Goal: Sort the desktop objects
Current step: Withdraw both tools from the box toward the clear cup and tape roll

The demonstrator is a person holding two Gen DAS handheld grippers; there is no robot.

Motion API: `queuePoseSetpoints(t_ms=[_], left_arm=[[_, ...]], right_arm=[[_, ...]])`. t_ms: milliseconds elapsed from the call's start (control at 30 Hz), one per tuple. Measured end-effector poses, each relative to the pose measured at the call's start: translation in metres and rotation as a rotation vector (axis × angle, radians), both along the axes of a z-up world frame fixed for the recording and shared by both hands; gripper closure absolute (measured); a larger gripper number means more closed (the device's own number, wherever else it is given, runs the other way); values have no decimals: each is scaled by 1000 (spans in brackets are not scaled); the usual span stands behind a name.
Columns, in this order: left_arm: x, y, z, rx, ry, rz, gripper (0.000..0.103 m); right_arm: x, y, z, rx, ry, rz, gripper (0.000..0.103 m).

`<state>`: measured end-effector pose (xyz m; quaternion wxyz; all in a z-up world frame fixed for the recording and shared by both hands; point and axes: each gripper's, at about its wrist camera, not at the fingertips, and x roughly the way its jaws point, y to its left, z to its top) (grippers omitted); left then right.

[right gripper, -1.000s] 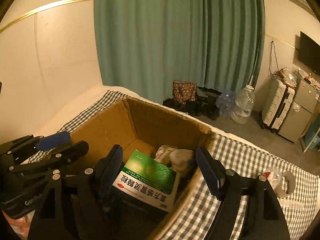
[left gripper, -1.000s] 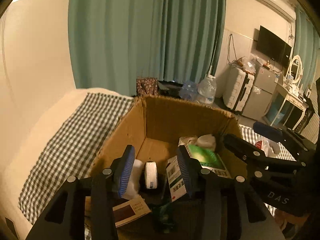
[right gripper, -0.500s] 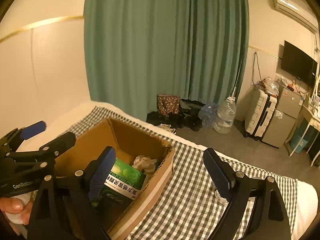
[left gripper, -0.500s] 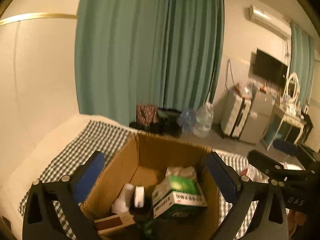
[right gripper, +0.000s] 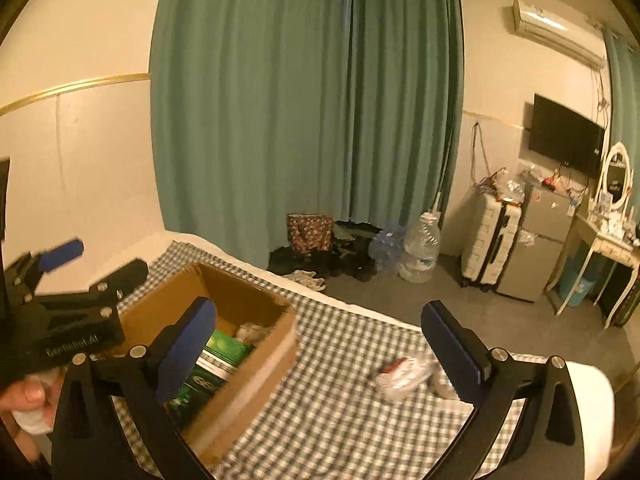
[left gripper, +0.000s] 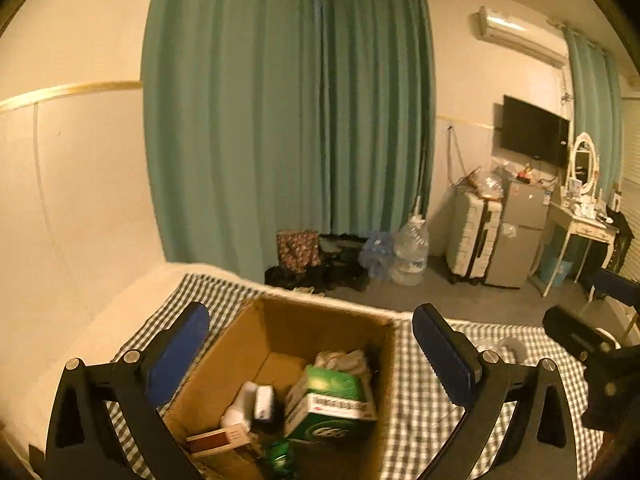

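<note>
An open cardboard box (left gripper: 248,344) (right gripper: 276,356) stands on a checked cloth. It holds a green medicine box (left gripper: 336,404) (right gripper: 224,348), a white roll (left gripper: 262,400), a small brown-and-white box (left gripper: 216,438) and crumpled white things (left gripper: 340,358). My left gripper (left gripper: 312,352) is open and empty, raised above the box. My right gripper (right gripper: 320,348) is open and empty, raised over the cloth to the right of the box. A crumpled plastic wrapper (right gripper: 404,374) lies on the cloth.
The checked cloth (right gripper: 340,408) covers a bed-like surface that ends at the far edge. Beyond it are green curtains (left gripper: 280,120), water bottles (left gripper: 408,252), a suitcase (left gripper: 472,236), a small fridge (left gripper: 520,236) and a dressing table (left gripper: 584,232).
Both grippers have risen and pulled back from the box. The left gripper's jaws opened wide, letting go of what was between them. The right gripper swung to the right.
</note>
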<state>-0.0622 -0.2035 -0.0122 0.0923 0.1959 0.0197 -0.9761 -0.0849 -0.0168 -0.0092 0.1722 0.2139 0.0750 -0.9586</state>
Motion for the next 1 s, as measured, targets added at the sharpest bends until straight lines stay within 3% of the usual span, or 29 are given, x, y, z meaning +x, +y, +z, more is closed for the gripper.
queuePoseSetpoints(t_ms=[167,300,500,767,1000], left_arm=[[4,23,13,10,51,-26,0],[1,32,19,67,71,-30,0],[-13,60,11,91,27,-74,0],[-29,116,-5,91,-30,-144,0],[-40,153,-27,15,-63,-177,0]], right_arm=[[4,36,7,-6,18,-38,0],[5,69,12,-44,-1,-46,0],[8,123,14,-66,37,-93,0],[-1,184,-19,-38,-36,-169,0],[-21,240,-60,-102,-119,-259,0]])
